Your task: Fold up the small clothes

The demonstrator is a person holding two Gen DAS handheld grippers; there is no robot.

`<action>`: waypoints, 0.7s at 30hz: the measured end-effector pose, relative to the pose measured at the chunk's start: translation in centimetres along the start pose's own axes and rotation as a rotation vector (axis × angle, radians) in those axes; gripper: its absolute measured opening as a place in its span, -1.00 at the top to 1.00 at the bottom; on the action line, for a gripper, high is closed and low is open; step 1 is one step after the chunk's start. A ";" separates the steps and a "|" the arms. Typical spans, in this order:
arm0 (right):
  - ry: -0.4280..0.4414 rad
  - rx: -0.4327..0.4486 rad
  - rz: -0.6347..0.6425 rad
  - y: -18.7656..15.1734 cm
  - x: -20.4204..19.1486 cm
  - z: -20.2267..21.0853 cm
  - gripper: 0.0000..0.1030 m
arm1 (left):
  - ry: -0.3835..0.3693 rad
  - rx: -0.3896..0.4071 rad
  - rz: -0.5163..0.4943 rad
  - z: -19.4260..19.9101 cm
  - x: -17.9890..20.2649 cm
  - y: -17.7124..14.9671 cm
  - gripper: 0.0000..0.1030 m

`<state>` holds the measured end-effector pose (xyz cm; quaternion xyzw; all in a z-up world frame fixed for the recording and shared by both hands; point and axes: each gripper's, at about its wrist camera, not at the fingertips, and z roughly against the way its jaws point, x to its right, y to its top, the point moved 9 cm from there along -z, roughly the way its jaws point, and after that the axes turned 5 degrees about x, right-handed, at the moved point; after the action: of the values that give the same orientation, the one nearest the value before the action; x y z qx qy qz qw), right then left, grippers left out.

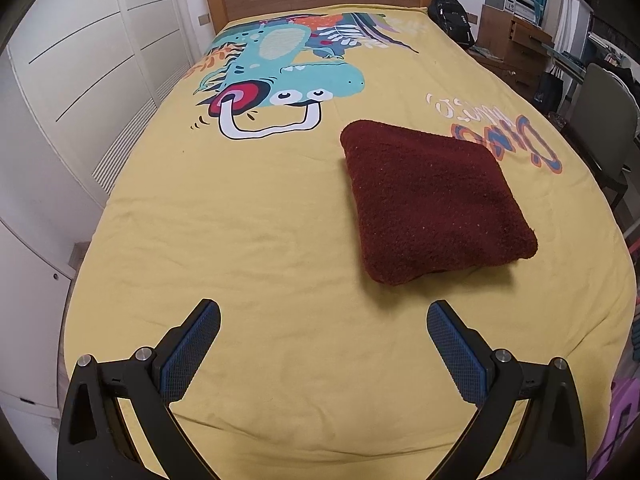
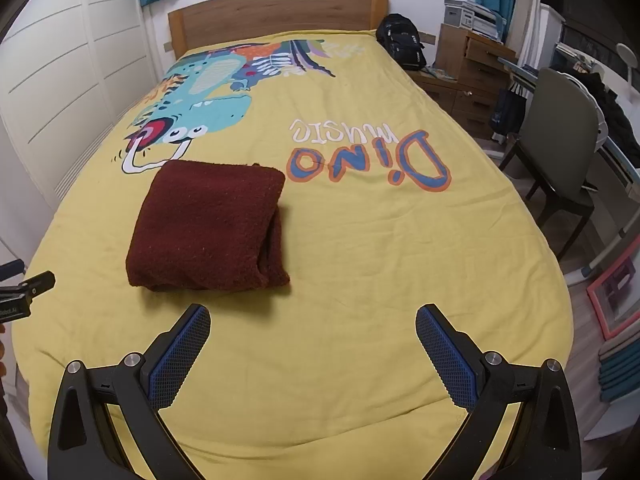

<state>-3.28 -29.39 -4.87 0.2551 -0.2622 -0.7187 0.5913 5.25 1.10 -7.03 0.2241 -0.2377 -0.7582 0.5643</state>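
Observation:
A dark red fuzzy garment (image 1: 434,200) lies folded into a thick square on the yellow bed cover (image 1: 240,220). It also shows in the right wrist view (image 2: 208,226), with its stacked layers visible along the right edge. My left gripper (image 1: 323,316) is open and empty, held above the cover, near and to the left of the garment. My right gripper (image 2: 313,320) is open and empty, just in front of and to the right of the garment. Part of the left gripper's body (image 2: 24,292) shows at the left edge of the right wrist view.
The cover carries a dinosaur print (image 2: 200,100) and "Dino music" lettering (image 2: 368,152). A wooden headboard (image 2: 276,12) stands at the far end. A white wardrobe (image 1: 80,80) lines the left. A black backpack (image 2: 402,40), wooden drawers (image 2: 468,76) and a grey chair (image 2: 560,140) stand on the right.

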 end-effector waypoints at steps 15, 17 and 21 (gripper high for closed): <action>0.001 -0.007 0.004 -0.2 0.0 0.3 -0.99 | -0.013 -0.014 -0.003 -0.2 0.1 -0.3 -0.98; 0.000 -0.009 0.007 -0.1 -0.1 0.2 -0.99 | -0.015 -0.015 -0.002 -0.2 0.1 -0.3 -0.98; -0.001 -0.012 0.008 -0.1 -0.1 0.2 -0.99 | -0.015 -0.021 -0.005 -0.3 0.1 -0.5 -0.98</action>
<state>-3.50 -29.23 -4.82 0.2502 -0.2591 -0.7181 0.5955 5.07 1.11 -7.61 0.2132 -0.2333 -0.7638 0.5628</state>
